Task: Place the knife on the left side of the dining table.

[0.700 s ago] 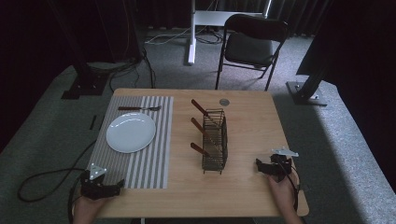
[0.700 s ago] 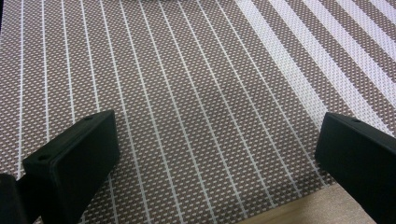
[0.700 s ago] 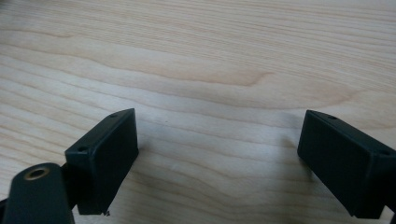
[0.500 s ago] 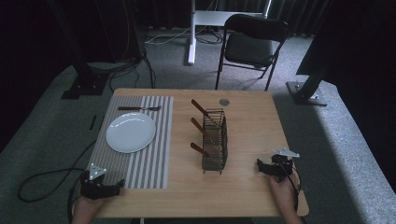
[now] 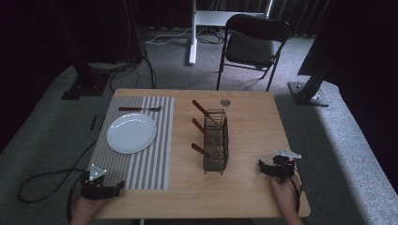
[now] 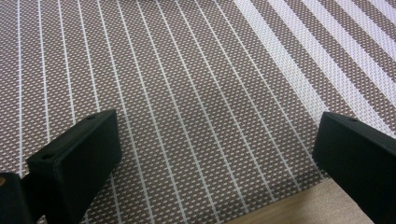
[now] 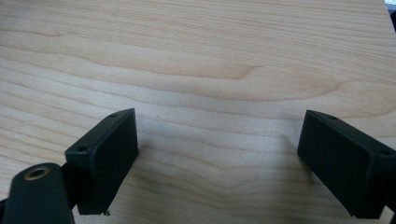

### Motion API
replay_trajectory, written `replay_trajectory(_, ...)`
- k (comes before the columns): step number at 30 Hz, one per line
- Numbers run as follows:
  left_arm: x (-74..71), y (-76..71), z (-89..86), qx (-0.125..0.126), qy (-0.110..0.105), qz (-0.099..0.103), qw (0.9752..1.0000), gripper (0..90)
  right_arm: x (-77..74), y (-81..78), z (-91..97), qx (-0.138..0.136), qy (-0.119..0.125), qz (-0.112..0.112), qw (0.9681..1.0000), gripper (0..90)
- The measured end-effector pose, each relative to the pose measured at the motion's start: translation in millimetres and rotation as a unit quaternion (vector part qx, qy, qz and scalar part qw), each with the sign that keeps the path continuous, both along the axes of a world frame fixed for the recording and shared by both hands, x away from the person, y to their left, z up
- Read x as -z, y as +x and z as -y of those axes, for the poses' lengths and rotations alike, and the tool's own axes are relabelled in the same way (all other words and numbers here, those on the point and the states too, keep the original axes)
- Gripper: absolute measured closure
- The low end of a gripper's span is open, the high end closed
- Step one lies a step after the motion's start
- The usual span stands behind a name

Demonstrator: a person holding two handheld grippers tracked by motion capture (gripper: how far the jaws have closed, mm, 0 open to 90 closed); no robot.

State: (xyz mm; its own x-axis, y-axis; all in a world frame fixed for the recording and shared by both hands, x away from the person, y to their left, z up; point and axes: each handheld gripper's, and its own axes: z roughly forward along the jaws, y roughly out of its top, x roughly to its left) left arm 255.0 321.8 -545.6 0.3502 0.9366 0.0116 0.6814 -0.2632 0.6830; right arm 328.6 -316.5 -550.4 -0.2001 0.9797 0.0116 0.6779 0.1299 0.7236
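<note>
Wooden counter (image 5: 248, 122) w/ a striped placemat (image 5: 155, 154) on its left half. On the mat: 1 white plate (image 5: 131, 133), 1 fork (image 5: 139, 109) lying flat just beyond the plate, toward the far edge. Mid-counter stands 1 black wire basket (image 5: 216, 141), upright, w/ 3 brown-handled utensils (image 5: 201, 108) poking out its left side, one behind another. 1 small round metal disc (image 5: 225, 102) near the far edge, just beyond the basket. Behind the counter: 1 black folding chair (image 5: 253, 47), a white stand, cables on the carpet.

Left tongs (image 5: 104, 187) rest at the mat's near left corner, jaws spread wide, nothing between them; in the left gripper view they (image 6: 215, 154) sit over the mat's weave (image 6: 187, 93), counter edge showing at the bottom. Plate is the closest thing to them, a bit farther up the mat, nothing in between.

Right tongs (image 5: 264, 168) lie at the near right of the counter, jaws spread too, empty; right gripper view has them (image 7: 217, 149) over bare wood (image 7: 196, 60). Basket sits to their left, near but apart, clear counter between.
</note>
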Motion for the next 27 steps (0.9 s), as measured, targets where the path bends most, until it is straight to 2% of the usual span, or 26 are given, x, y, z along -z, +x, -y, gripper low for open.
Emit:
replay_trajectory(8, -1.4, -3.9, 0.2, 0.012, 0.005, 0.002, 0.9999, 3.9, 0.0, 0.0, 0.0, 0.0, 0.0, 0.0, 1.0, 11.7)
replay_trajectory(9, -1.9, -4.6, -0.4, 0.013, 0.002, -0.004, 0.9999, 3.9, 0.0, 0.2, -0.1, 0.001, 0.0, 0.0, 1.0, 11.7)
replay_trajectory(17, -3.3, -4.7, 0.8, 0.017, -0.004, -0.012, 0.9998, 3.8, 0.0, 0.2, -0.1, 0.001, 0.0, 0.0, 1.0, 11.7)
replay_trajectory(26, -7.9, -2.3, 9.1, 0.035, -0.008, -0.015, 0.9992, 3.9, 0.0, 0.2, 0.0, 0.001, 0.0, 0.0, 1.0, 11.6)
replay_trajectory(27, -7.9, 0.0, 13.2, 0.038, -0.003, -0.016, 0.9991, 3.9, 0.0, 0.2, 0.0, 0.001, 0.0, 0.0, 1.0, 11.7)
